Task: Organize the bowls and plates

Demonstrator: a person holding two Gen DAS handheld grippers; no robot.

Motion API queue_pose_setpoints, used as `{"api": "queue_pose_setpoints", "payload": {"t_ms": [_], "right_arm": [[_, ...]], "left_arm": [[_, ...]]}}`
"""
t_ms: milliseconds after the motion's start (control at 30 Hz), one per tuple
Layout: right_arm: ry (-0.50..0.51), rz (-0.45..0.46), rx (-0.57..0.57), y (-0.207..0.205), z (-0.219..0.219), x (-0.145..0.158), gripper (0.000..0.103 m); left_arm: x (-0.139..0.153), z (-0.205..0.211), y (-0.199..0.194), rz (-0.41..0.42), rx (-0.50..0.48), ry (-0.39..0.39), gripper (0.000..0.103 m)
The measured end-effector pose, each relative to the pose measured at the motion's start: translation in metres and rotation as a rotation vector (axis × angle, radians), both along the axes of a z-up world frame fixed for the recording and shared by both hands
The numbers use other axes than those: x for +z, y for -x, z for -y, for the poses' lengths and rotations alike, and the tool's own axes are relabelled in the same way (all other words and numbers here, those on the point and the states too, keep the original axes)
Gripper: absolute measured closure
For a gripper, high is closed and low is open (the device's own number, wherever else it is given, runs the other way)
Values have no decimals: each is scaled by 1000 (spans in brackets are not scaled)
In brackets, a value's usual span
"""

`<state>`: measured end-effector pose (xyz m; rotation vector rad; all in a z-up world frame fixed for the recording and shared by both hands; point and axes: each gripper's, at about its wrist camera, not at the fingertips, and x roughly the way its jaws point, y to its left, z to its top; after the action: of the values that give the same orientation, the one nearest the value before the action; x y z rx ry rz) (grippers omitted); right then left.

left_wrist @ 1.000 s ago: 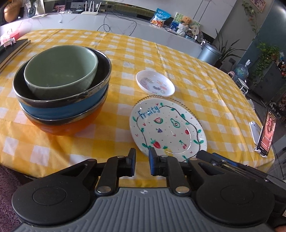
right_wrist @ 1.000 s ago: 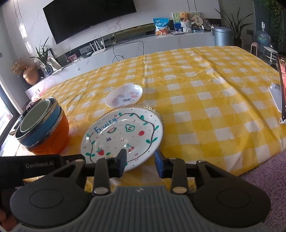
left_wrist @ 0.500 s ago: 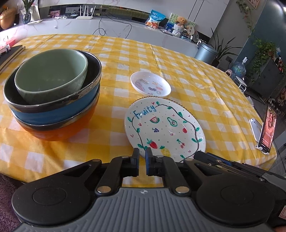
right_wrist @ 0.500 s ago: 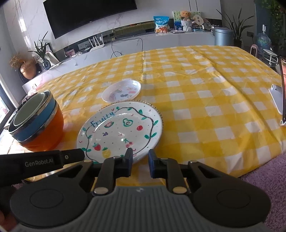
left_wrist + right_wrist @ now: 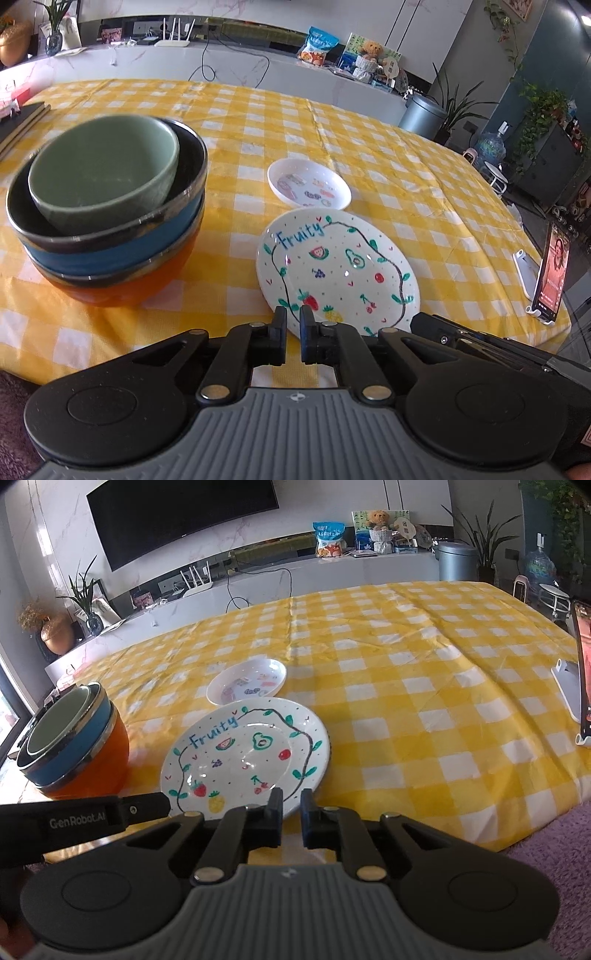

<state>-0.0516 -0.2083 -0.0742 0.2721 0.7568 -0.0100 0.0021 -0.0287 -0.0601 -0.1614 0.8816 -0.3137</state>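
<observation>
Propped phone on yellow checked tablecloth

You have three bowls nested in one stack near the tablecloth's left edge, and two plates: one large fruit-painted plate at the near edge, one small plate just beyond it. One phone stands at the right edge.

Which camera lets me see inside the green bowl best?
The left wrist view. There the green bowl sits close, and you look down into its hollow. In the right wrist view it sits far off at the left edge, so only a thin slice of its inside shows above the blue bowl.
</observation>
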Motion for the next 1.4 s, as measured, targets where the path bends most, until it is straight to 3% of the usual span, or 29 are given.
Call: {"api": "queue_pose_setpoints", "payload": {"t_ms": [267,367,567,767,1133,1400], "right_arm": [[-4,24,-26,-12,8,7,92],[0,41,-31,-19,10,12,86],[-1,62,-30,-41,13,18,82],[-18,79,-36,-68,18,21,73],[-58,61,-31,-113,27,7,70],[-112,19,-11,-141,27,-10,75]], "left_arm": [[14,7,-15,45,13,-45,90],[21,12,-25,68,25,-59,87],[29,24,-44,107,41,-97,76],[27,27,-64,79,58,-83,62],[15,39,-100,60,97,-95,61],[-1,42,-130,1,128,-103,62]]}}
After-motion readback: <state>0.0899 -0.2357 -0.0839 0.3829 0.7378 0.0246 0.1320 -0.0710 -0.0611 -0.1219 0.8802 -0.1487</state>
